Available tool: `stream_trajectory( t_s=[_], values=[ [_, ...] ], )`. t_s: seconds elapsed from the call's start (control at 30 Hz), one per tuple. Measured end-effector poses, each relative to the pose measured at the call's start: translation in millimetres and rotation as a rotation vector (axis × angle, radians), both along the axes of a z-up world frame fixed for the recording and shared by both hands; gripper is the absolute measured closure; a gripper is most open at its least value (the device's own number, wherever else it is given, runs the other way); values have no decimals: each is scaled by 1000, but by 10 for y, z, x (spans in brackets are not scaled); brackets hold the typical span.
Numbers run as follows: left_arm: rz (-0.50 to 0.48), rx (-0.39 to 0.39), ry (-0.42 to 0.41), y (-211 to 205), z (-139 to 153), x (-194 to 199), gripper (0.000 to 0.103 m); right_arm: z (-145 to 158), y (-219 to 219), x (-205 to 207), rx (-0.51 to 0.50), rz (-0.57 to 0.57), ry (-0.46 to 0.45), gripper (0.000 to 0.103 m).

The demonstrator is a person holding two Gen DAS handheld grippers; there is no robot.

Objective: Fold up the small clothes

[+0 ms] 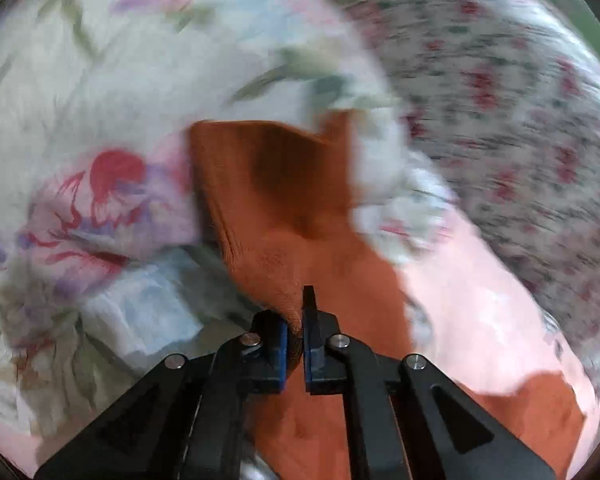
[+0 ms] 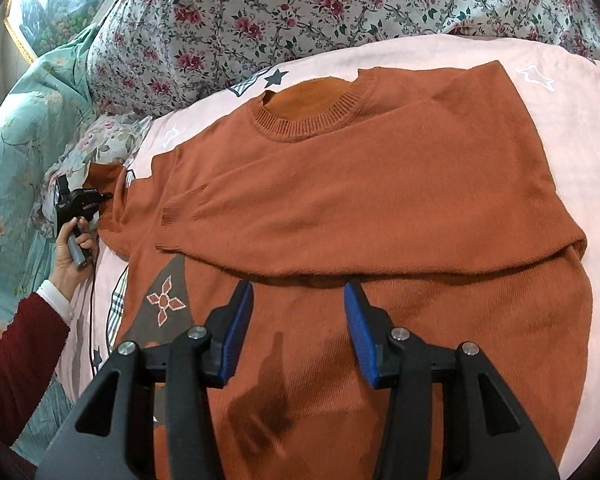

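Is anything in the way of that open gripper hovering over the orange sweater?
Nothing visible. The right gripper is open right above the sweater, with only bare knit and its own shadow beneath. One sleeve already lies folded across the chest. The left gripper is shut on the other sleeve, out at the sweater's side.

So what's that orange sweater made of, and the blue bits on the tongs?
The sweater looks like a soft, matte fine knit, maybe wool or cotton: the collar and cuff show knitted ribbing, and the surface is slightly fuzzy. The blue pads on the right tongs look like rubber or soft plastic with a ridged face, set on matte black plastic; I can't tell for certain.
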State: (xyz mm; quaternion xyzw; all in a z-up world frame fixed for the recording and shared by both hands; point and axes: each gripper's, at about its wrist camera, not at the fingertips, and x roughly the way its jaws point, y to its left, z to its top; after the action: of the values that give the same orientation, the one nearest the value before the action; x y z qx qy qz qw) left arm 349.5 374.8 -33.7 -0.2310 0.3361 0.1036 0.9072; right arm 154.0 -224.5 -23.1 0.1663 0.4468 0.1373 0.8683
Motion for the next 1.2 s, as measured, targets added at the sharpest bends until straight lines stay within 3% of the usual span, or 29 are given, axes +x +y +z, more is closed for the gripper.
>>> stream_trajectory(
  t_s=[0.13, 0.23, 0.4, 0.5, 0.63, 0.9, 1.0, 1.1, 1.17, 1.2],
  values=[
    [-93, 57, -83, -471, 286, -285, 100, 21, -7, -53, 17, -5, -15, 54],
    [-177, 46, -123, -862, 453, -433, 101, 51, -28, -108, 34, -11, -22, 54],
    [-416, 71, -169, -2003, 636, -630, 100, 107, -112, -216, 55, -31, -40, 54],
    [-551, 52, -157, -2726, 573, -631, 100, 82, -224, -256, 76, -67, -36, 54],
    [-692, 84, -110, -3642, 345, -660, 100, 52, -409, -316, 90, -114, -32, 54],
    [-884, 151, -52, -4912, -141, -808, 99, 42, -795, -383, 85, -202, -31, 54],
    [-921, 205, 21, -5151, -410, -788, 93, 46, -865, -364, 82, -222, -34, 54],
    [-940, 195, 63, -5119, -515, -833, 76, 56, -877, -322, 84, -224, -33, 54],
    [-936, 184, 57, -5001, -490, -943, 49, 72, -846, -286, 80, -213, -38, 54],
    [-924, 184, 48, -4878, -455, -1031, 45, 80, -821, -259, 73, -206, -40, 52]
  ],
)
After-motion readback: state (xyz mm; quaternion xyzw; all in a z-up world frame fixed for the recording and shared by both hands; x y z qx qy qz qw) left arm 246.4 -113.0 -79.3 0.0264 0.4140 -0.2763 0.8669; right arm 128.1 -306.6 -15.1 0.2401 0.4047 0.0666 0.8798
